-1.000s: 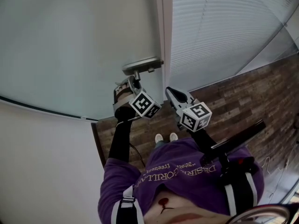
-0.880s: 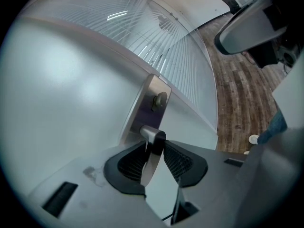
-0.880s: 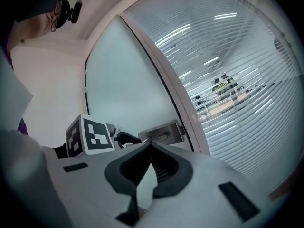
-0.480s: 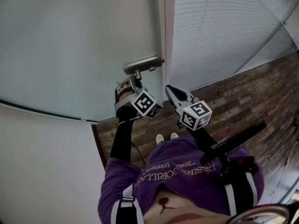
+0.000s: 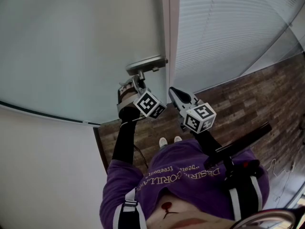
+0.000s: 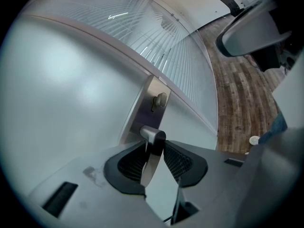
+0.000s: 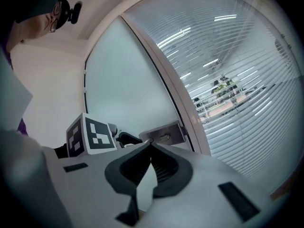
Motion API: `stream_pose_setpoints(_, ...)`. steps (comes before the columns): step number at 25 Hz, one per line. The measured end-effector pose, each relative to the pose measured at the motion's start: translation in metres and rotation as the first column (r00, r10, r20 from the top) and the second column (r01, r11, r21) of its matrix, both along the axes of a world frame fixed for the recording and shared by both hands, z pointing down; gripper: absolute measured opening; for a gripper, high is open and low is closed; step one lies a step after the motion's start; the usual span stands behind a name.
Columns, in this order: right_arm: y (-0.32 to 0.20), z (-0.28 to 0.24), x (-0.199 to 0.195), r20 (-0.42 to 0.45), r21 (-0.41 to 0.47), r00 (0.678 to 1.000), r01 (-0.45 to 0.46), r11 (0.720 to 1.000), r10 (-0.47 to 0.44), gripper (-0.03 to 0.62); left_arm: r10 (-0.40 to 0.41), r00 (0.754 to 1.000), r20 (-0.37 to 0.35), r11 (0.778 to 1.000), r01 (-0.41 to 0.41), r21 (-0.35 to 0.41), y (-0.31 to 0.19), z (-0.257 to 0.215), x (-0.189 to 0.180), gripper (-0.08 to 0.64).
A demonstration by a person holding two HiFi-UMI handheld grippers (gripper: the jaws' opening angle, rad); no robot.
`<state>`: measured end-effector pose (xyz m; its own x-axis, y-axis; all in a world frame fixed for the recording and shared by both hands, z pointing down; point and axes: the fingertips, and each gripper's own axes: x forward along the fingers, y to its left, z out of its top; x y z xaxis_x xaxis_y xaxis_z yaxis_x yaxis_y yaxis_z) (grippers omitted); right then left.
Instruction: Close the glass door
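Frosted glass door (image 5: 81,42) fills the head view from 9 to 12 o'clock, with slatted blinds (image 5: 224,27) at 1 and plank floor (image 5: 248,104) at 3. The left gripper view alone shows the left gripper (image 6: 154,145) clenched on the lever handle (image 6: 150,164), below a lock knob (image 6: 160,100). The right gripper (image 5: 172,92), jaws pressed together and empty, points about level, apparently clear of the door.

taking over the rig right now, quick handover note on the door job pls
Left gripper: shut on the handle of the glass door.
Right gripper: shut, empty, hanging beside the left one, off the door.
Door: its handle edge lies along the frame next to the blinds; I can't tell whether it is latched.
Done: handle gripped.
Left: probably bring the door fully home, then let go.
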<state>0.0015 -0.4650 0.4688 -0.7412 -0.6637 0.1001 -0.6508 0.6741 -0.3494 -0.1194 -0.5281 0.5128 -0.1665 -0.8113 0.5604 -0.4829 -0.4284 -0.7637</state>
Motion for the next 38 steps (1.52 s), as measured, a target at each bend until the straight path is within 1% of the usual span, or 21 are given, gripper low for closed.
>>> stream_pose_setpoints(4,-0.005,0.002,0.003,-0.001,-0.012,1.000,-0.004,1.000,0.004,-0.003,-0.002,1.000,-0.003,1.000,0.002,0.000,-0.006,0.001,0.001,0.112)
stream_pose_setpoints(8,-0.009,-0.002,-0.002,-0.023,0.011,1.000,0.000,1.000,0.001,-0.003,0.000,1.000,-0.001,1.000,0.000,-0.007,-0.012,0.001,-0.002,0.112)
stream_pose_setpoints(12,-0.012,-0.001,-0.002,-0.012,-0.004,1.000,-0.001,1.000,0.001,-0.003,0.000,1.000,-0.013,1.000,0.000,-0.009,-0.016,0.001,-0.002,0.112)
stream_pose_setpoints(20,-0.009,-0.001,0.001,-0.011,-0.009,1.000,-0.004,1.000,0.004,-0.003,0.005,1.000,-0.010,1.000,-0.005,0.002,-0.015,-0.003,0.002,0.112)
stream_pose_setpoints(25,-0.010,0.000,0.000,0.007,-0.029,1.000,-0.006,1.000,0.007,-0.003,0.002,1.000,-0.017,1.000,-0.002,-0.002,-0.015,-0.003,0.001,0.112)
stream_pose_setpoints(38,-0.009,0.001,-0.003,0.008,-0.020,1.000,-0.008,1.000,0.008,-0.003,0.004,1.000,-0.030,1.000,-0.004,-0.011,-0.015,-0.003,-0.002,0.112)
